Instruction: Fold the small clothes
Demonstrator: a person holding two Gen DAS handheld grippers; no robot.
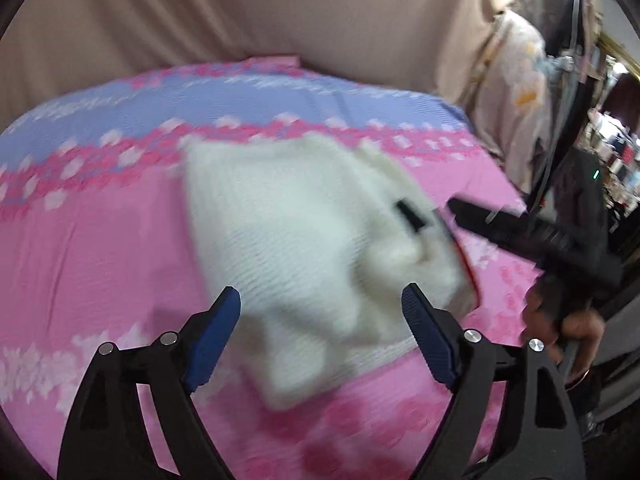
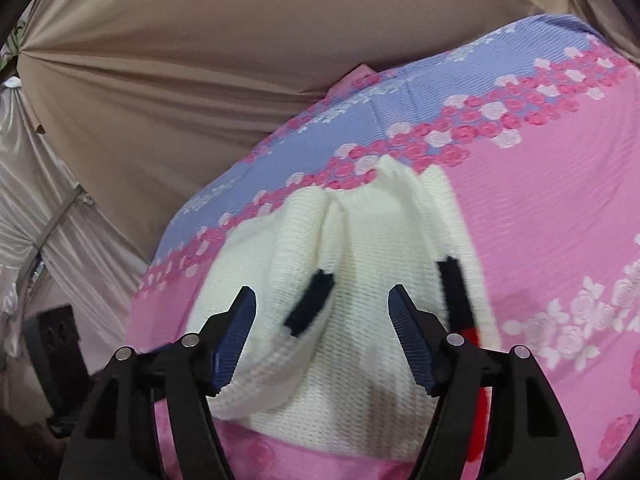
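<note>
A small white knitted garment with black bars and a red edge lies folded over on the pink and blue flowered bedspread. My left gripper hovers just above its near edge, fingers wide open and empty. In the right wrist view the same white garment fills the middle, bunched into ridges, with black bars on it. My right gripper stands open over it, nothing between its blue pads. The right gripper's black body shows at the garment's right side in the left wrist view.
A beige cloth backdrop hangs behind the bed. The bedspread's right edge drops off toward a cluttered room and a person's hand. Silvery drapes and a dark object lie left of the bed.
</note>
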